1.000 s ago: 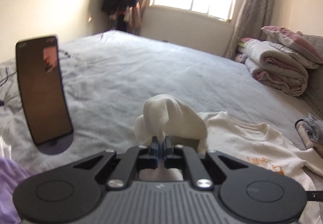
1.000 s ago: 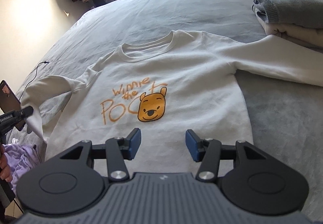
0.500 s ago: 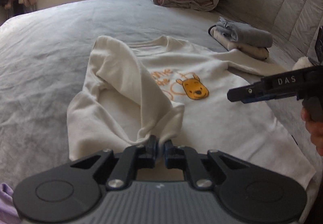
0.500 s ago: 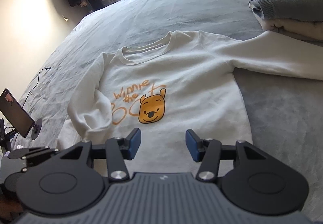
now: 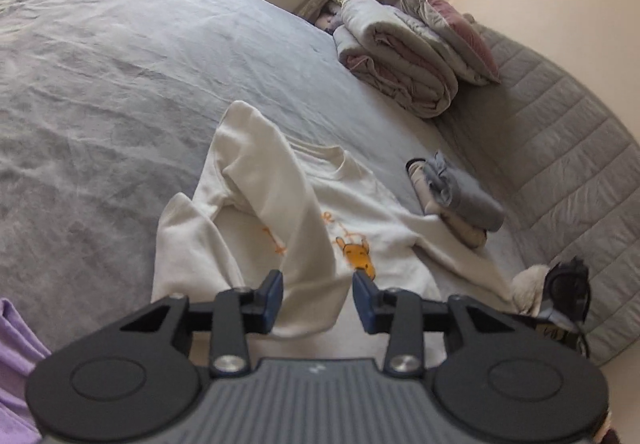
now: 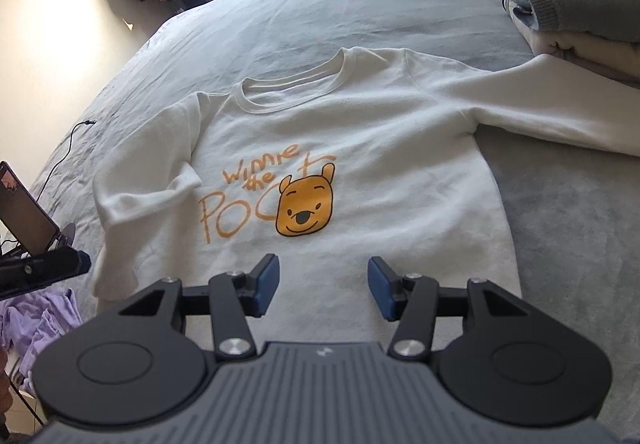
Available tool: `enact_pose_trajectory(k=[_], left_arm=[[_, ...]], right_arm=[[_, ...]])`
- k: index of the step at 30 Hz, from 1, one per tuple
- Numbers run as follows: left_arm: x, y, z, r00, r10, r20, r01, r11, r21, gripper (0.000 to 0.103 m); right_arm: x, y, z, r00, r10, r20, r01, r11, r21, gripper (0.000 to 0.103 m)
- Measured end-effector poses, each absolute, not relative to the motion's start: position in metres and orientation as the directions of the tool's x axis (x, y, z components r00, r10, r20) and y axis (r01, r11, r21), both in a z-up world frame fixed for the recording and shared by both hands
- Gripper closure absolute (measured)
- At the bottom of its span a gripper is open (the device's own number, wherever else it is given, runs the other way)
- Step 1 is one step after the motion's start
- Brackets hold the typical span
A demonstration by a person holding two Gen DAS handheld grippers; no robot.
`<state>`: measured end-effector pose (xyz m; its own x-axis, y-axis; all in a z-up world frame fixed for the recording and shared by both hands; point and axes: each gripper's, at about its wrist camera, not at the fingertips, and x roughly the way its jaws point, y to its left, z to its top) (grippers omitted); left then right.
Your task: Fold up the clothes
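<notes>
Cream sweatshirt (image 6: 360, 172) flat on bed, just beyond both open tools.

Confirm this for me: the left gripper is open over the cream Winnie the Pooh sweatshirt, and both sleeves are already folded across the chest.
Not quite. Only one sleeve is folded in over the cream Winnie the Pooh sweatshirt; the other sleeve lies stretched out toward the stack of folded clothes, as the right wrist view shows. The left gripper is indeed open over the sweatshirt.

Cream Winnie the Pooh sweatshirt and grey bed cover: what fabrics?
Cream Winnie the Pooh sweatshirt: looks like matte cotton-type knit, with ribbed collar and soft thick folds. Grey bed cover: probably thin woven sheet, matte, finely creased. Fibre content can't be confirmed.
</notes>
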<state>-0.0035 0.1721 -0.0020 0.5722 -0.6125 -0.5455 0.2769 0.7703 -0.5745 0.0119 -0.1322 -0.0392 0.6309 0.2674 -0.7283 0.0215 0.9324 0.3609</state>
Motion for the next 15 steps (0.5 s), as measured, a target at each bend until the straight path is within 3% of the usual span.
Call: enact_pose_trajectory(k=[3,10,15], left_arm=[[0.001,0.179,0.001,0.618,-0.576,-0.536,0.229,0.783,-0.578,0.056],[0.036,0.153,-0.019,0.654,-0.253,-0.713,0.023,0.949,-0.316,0.056],[0.056,0.149,-0.032,0.664,-0.207,-0.718,-0.062,0.943,-0.328,0.056]], right_arm=[[0.012,-0.133,-0.040,0.628,0.268,-0.731,0.028,0.930,0.366,0.049],[0.012,-0.132,-0.041,0.625,0.271,-0.732,0.029,0.929,0.369,0.048],[0.012,-0.130,-0.041,0.625,0.274,-0.731,0.024,0.929,0.369,0.048]])
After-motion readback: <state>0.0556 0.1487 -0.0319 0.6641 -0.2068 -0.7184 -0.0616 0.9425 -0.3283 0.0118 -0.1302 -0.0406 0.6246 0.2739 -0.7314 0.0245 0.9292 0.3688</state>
